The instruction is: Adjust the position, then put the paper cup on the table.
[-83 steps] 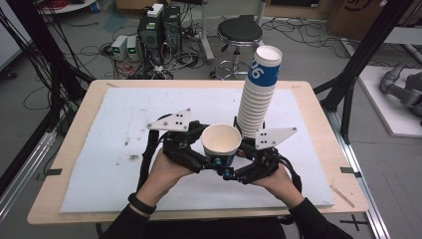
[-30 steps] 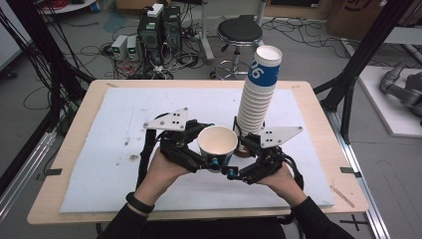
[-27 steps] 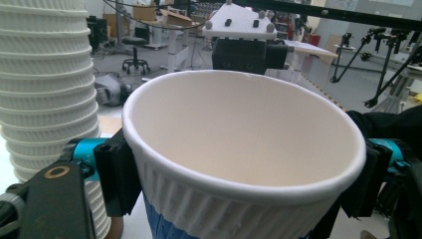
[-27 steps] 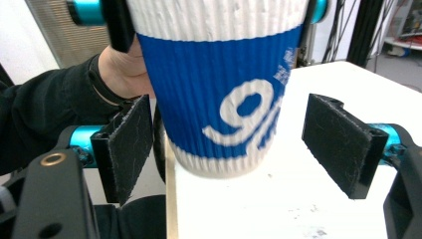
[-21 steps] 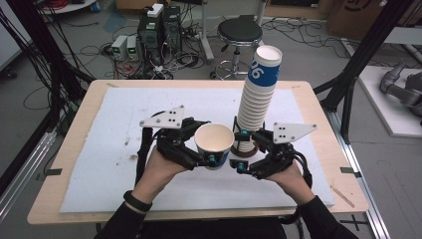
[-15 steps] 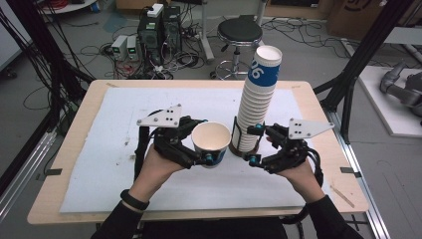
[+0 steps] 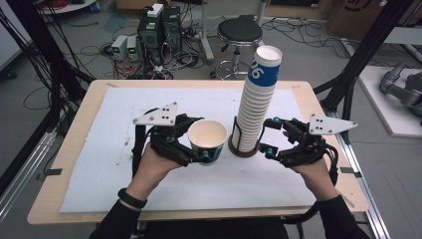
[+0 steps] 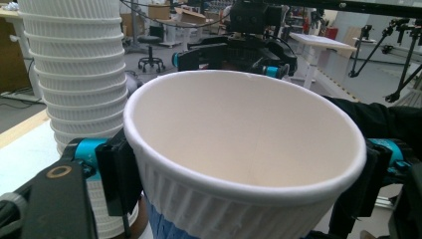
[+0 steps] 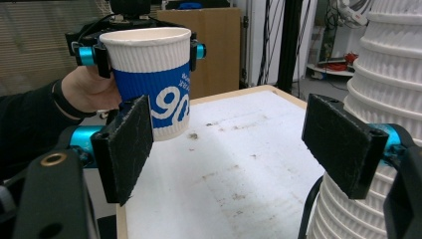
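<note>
A white ribbed paper cup point(image 7: 207, 141) with a blue band is held upright a little above the mat, and my left gripper point(image 7: 203, 139) is shut on its sides just below the rim. In the left gripper view the cup's point(image 8: 244, 164) empty inside faces the camera. A tall stack of the same cups point(image 7: 256, 99) stands on the mat just right of it. My right gripper point(image 7: 266, 135) is open at the right side of the stack's base. In the right gripper view its jaws point(image 9: 234, 144) hold nothing, with the stack point(image 9: 388, 74) beside the right pad and the held cup point(image 9: 154, 74) beyond.
A white mat point(image 7: 124, 129) covers most of the wooden table point(image 7: 84, 114). Behind the far edge stand a black stool point(image 7: 240, 32) and computer boxes point(image 7: 159, 25) on the floor. Black frame posts point(image 7: 363, 55) rise at the right.
My right gripper has drawn away from the cup and swung right, past the stack's base. The left gripper has carried the cup slightly left.
</note>
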{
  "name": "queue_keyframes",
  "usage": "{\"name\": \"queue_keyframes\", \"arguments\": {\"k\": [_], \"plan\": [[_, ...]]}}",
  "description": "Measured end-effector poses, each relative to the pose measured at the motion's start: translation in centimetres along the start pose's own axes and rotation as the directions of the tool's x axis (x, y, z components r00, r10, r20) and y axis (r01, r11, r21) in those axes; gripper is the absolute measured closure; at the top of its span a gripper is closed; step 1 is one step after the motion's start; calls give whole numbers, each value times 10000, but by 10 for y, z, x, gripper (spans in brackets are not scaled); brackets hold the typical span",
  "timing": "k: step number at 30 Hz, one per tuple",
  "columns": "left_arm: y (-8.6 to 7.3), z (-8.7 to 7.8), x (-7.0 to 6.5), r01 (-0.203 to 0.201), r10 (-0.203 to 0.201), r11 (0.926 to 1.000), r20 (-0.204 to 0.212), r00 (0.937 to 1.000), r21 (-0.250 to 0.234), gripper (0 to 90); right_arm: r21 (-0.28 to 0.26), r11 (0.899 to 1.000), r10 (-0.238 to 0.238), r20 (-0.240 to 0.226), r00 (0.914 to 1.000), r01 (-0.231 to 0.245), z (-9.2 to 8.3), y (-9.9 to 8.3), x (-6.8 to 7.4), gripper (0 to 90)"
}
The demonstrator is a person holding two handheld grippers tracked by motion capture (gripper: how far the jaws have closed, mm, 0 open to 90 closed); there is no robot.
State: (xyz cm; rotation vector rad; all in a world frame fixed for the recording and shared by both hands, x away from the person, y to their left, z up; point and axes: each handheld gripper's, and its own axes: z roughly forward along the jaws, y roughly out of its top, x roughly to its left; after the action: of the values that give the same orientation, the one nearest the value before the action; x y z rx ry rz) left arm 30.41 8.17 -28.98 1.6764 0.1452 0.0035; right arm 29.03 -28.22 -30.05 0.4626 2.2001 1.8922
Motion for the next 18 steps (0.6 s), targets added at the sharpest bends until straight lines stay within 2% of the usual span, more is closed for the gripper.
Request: {"name": "queue_keyframes", "arguments": {"k": [9,17,18], "plan": [[2,-6,1,-39,37,9999,-181,9998,-121,216,-108,9999,-72,135,9999,74,-3,1,-2,207],[3,-11,3,-110,113,9999,-640,9979,54,216,-168,9998,53,113,9999,-51,-4,1,-7,208],[3,-13,3,-212,223,9997,-892,9958,134,216,-174,9998,130,47,9999,-129,-5,1,-10,208]]}}
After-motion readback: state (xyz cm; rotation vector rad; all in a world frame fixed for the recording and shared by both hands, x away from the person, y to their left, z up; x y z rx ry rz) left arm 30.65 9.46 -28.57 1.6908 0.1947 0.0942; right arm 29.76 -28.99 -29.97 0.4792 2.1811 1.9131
